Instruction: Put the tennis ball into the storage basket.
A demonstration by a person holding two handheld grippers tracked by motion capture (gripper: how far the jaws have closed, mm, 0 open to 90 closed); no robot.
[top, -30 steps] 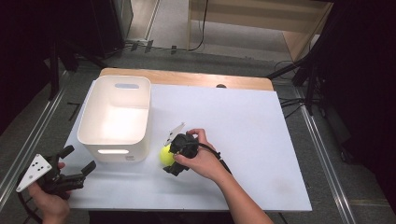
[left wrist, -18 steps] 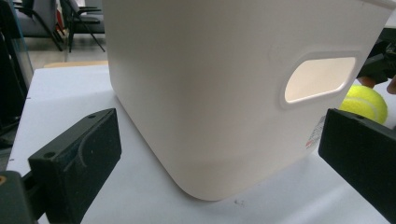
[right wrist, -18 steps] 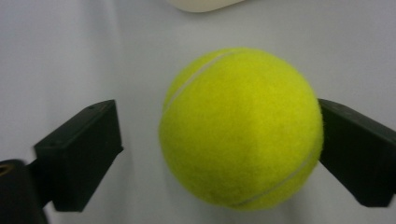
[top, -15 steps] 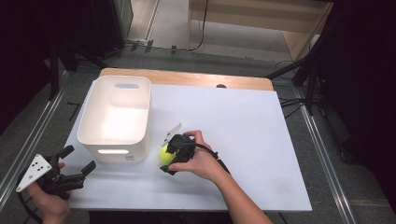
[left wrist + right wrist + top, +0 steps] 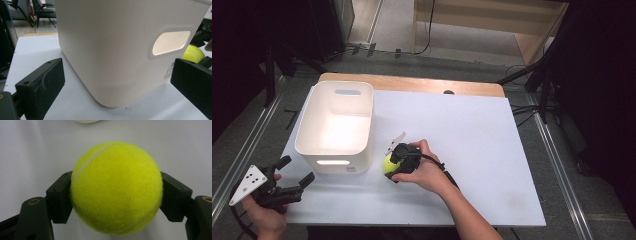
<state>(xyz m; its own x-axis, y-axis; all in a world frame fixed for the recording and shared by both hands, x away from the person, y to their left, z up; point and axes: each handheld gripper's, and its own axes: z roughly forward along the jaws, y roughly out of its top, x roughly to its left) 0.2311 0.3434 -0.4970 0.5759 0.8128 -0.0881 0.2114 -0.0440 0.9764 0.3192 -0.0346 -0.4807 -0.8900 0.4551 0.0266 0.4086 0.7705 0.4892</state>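
A yellow-green tennis ball (image 5: pixel 116 187) lies on the white table top (image 5: pixel 472 140), just right of a white plastic bin (image 5: pixel 337 160). My right gripper (image 5: pixel 392 169) has just been closing with the ball between its jaws. It is now shut on the ball, with both pads (image 5: pixel 60 200) pressed into the felt. From above, the ball (image 5: pixel 387 163) peeks out left of the right hand. My left gripper (image 5: pixel 296 170) stands open at the table's front left corner and holds nothing. It faces the bin's handle side (image 5: pixel 112 50), with the ball (image 5: pixel 193 53) beyond.
The bin is empty inside and has a cut-out handle (image 5: pixel 170 42). A wooden strip (image 5: pixel 412 84) runs along the table's far edge. Bare white surface stretches to the right of the right hand. Metal rails (image 5: pixel 242 150) flank the table.
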